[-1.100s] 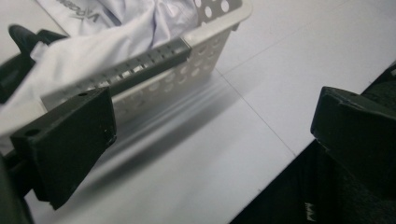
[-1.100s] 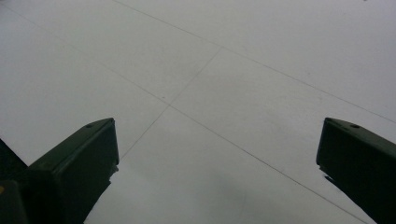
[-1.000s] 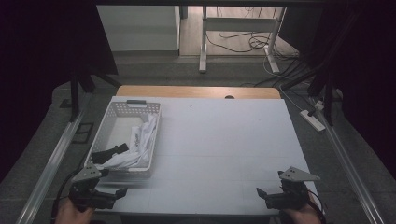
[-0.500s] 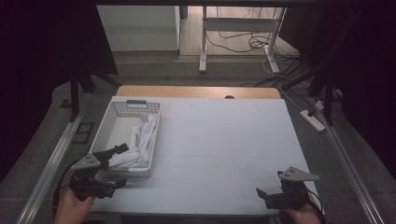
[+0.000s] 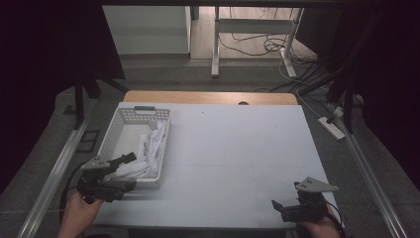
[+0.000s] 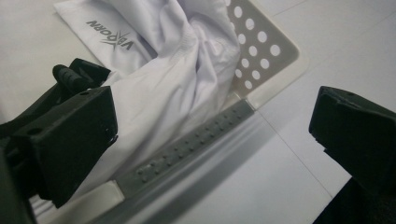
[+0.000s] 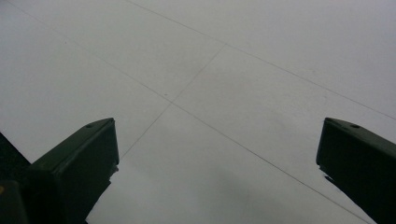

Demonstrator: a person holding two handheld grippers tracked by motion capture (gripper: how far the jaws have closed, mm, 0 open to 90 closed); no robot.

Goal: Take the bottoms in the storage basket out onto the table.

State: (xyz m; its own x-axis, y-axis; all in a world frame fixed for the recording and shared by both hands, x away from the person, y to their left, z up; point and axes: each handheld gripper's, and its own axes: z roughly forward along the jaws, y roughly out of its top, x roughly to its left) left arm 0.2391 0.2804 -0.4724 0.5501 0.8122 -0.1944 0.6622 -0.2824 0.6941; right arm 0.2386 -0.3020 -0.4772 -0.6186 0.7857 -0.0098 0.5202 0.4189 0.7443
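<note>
Left claw (image 5: pixel 130 171) has moved up from the counter's near edge to the white basket (image 5: pixel 114 134), jaws spread around its near rim, closing on the white garment (image 6: pixel 173 74) inside. Right claw (image 5: pixel 278 208) stays spread over bare counter (image 5: pixel 237 144).

Perforated plastic basket (image 6: pixel 261 56); smooth, seemingly synthetic white cloth (image 6: pixel 173 84).

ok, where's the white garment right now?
In the high view the white garment lies bunched in the white basket at the table's left side, with the open left gripper at the basket's near rim and right beside the cloth.
</note>
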